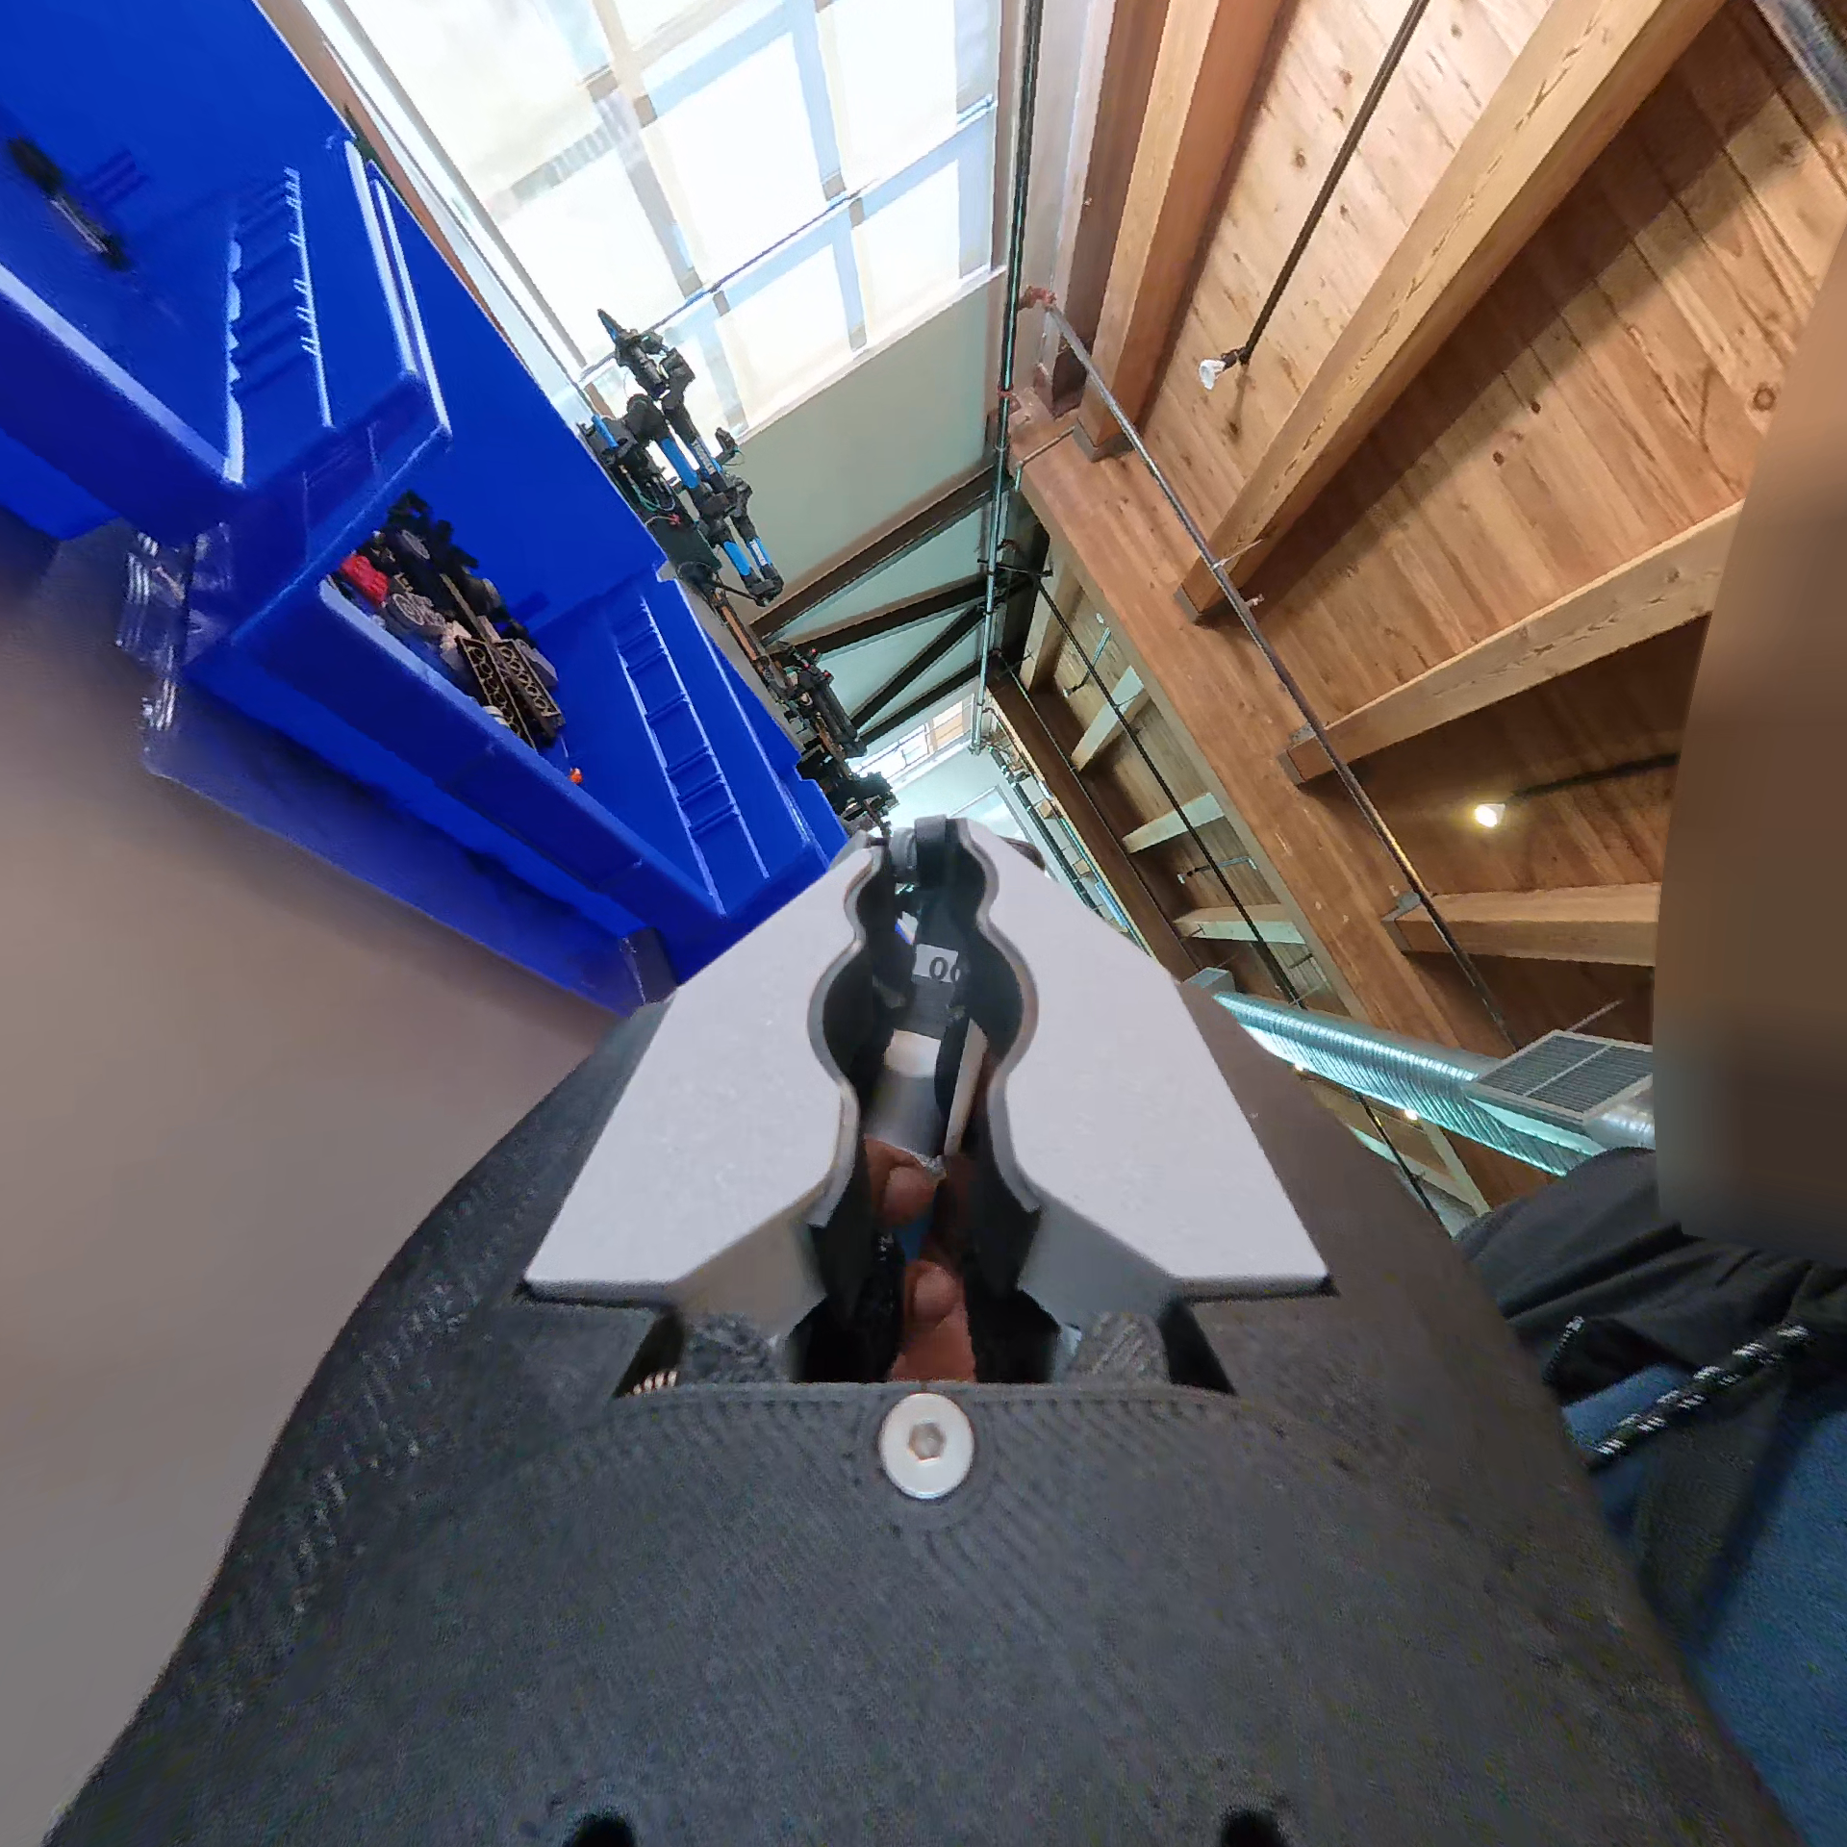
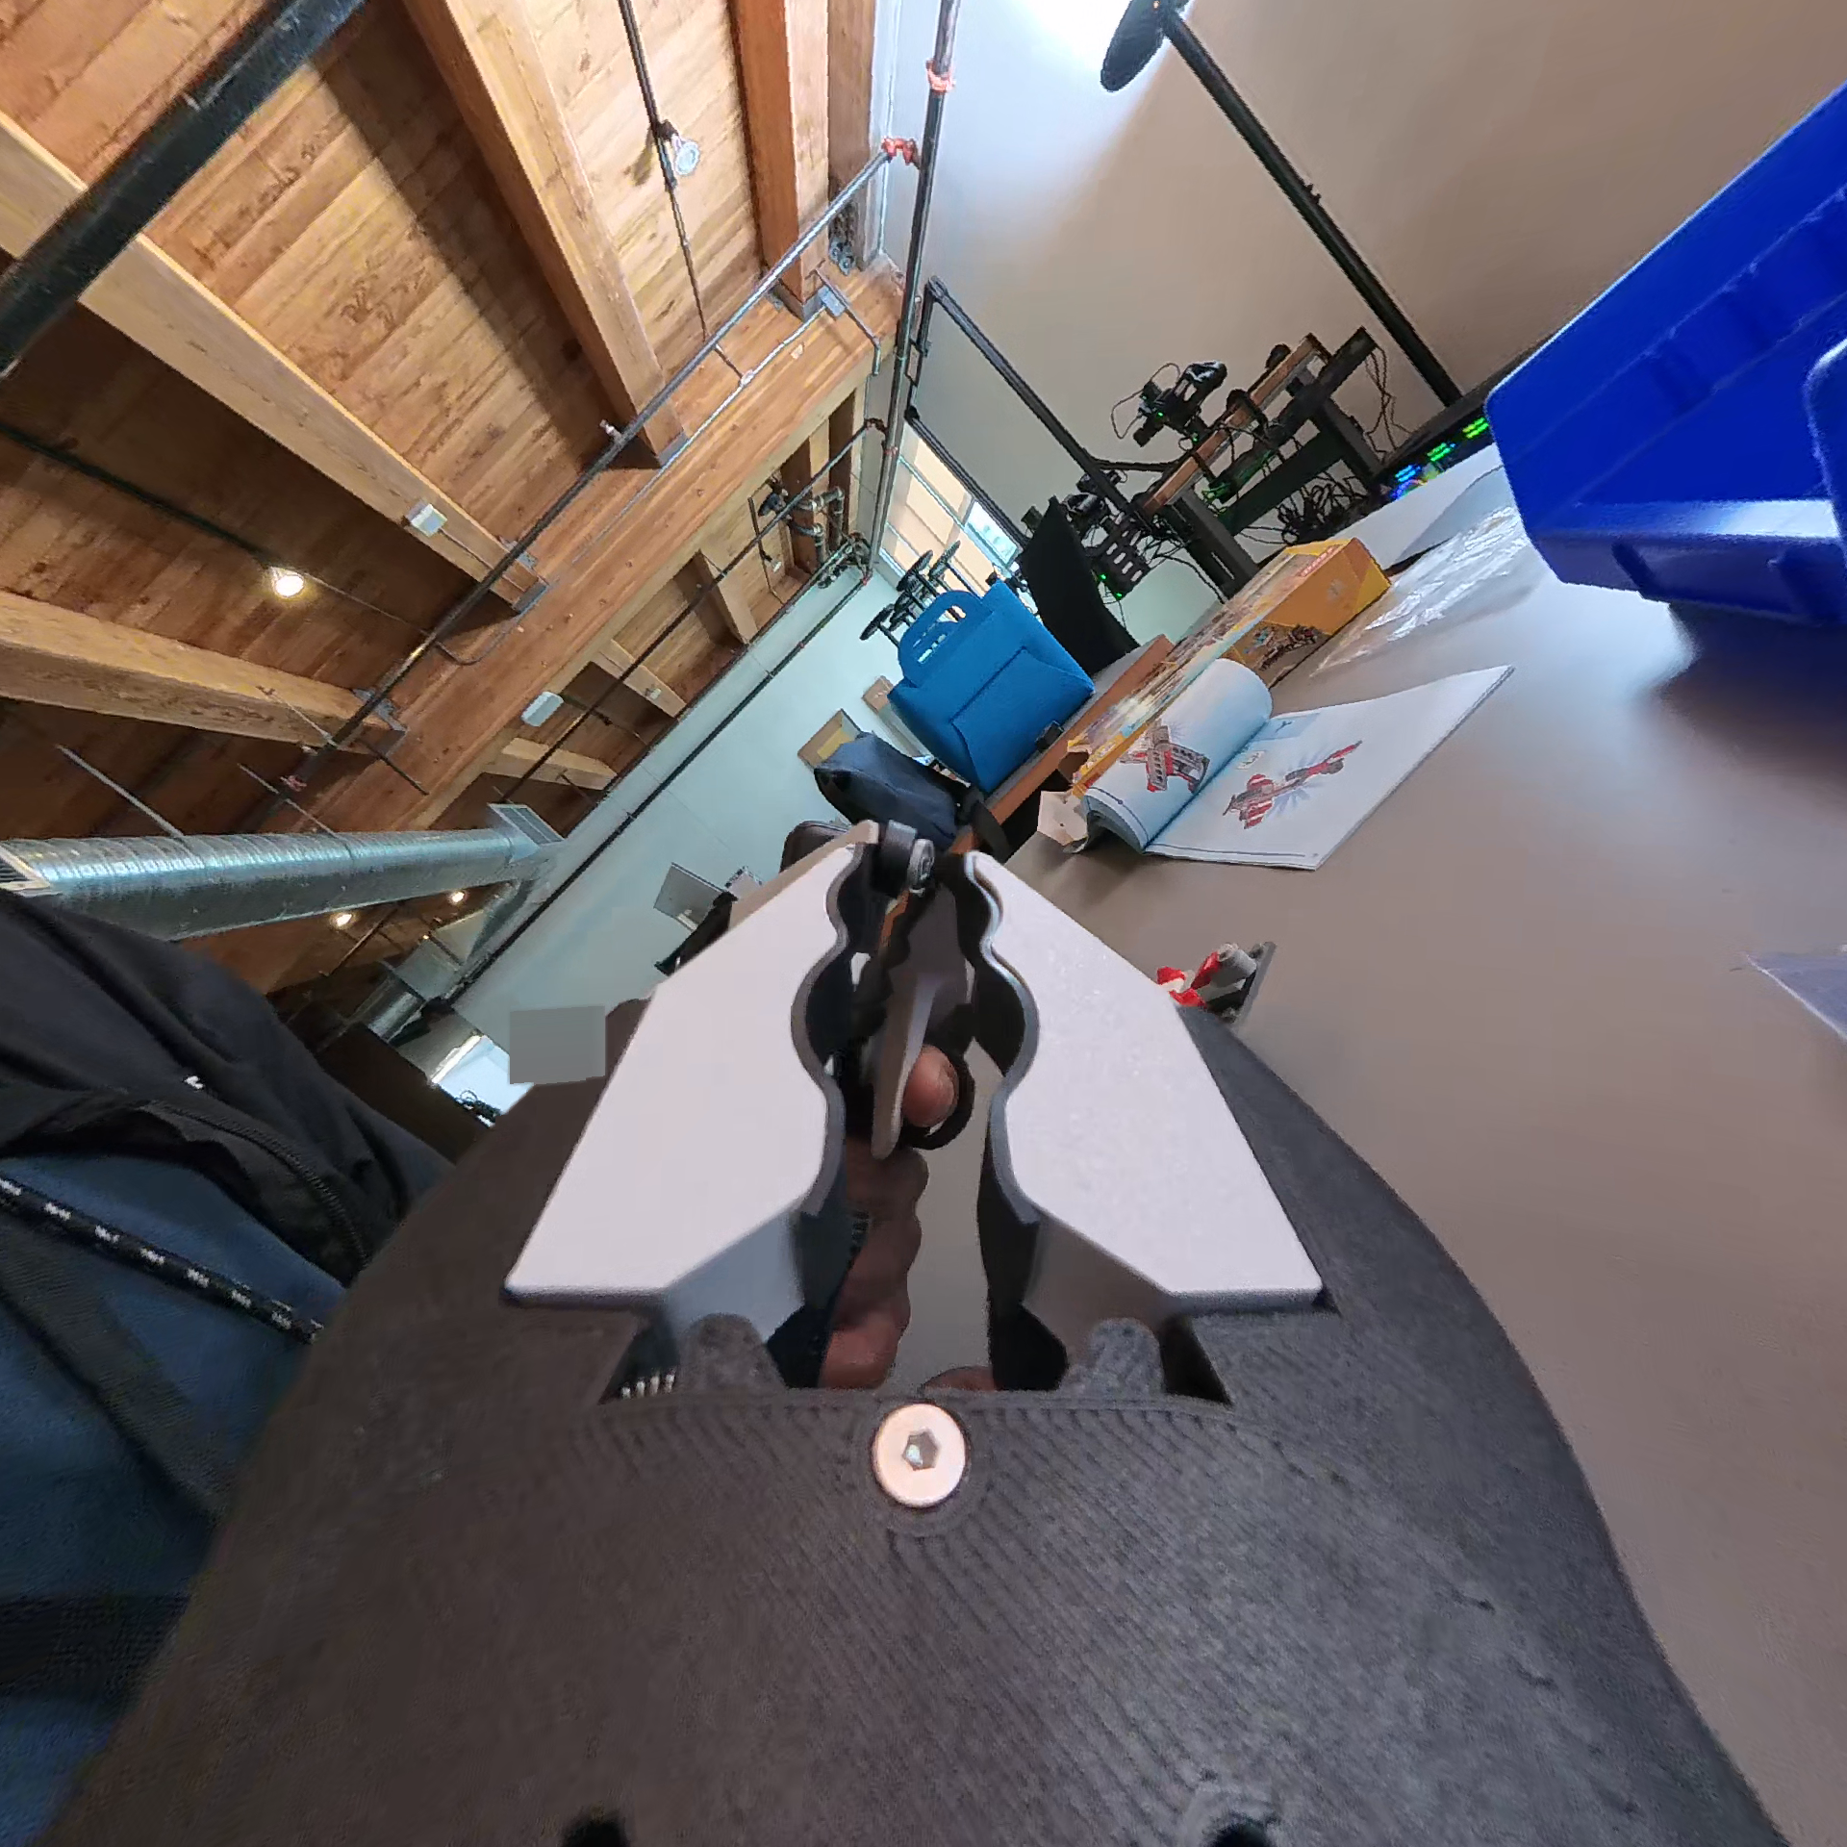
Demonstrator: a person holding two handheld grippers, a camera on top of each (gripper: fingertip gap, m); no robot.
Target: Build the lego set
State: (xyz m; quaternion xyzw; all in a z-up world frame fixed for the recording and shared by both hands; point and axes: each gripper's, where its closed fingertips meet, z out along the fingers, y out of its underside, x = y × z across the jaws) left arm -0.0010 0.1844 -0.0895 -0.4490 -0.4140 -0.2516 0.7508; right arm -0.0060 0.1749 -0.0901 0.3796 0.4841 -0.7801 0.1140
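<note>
Left gripper [image 1: 924, 850] and right gripper [image 2: 905, 860] raised, jaws of each pinching small grey-black piece [image 1: 927, 868] between them. Loose bricks [image 1: 470, 625] fill blue bin [image 1: 640, 700]; open manual [image 2: 1289, 780] near counter edge; small red build [image 2: 1214, 974] on counter. Most assembly remains.

Blue bins [image 1: 330, 640] crowd left, open booklet [image 2: 1289, 790] ahead right

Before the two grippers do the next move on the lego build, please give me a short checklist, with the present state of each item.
1. Left gripper shut on small grey piece: ok.
2. Right gripper shut on small dark round piece: ok.
3. Two pieces joined: cannot tell.
4. Instruction booklet open on table: ok.
5. Spare lego parts in blue bin: ok.
6. Red and grey partial build lies on the table: ok.
</note>
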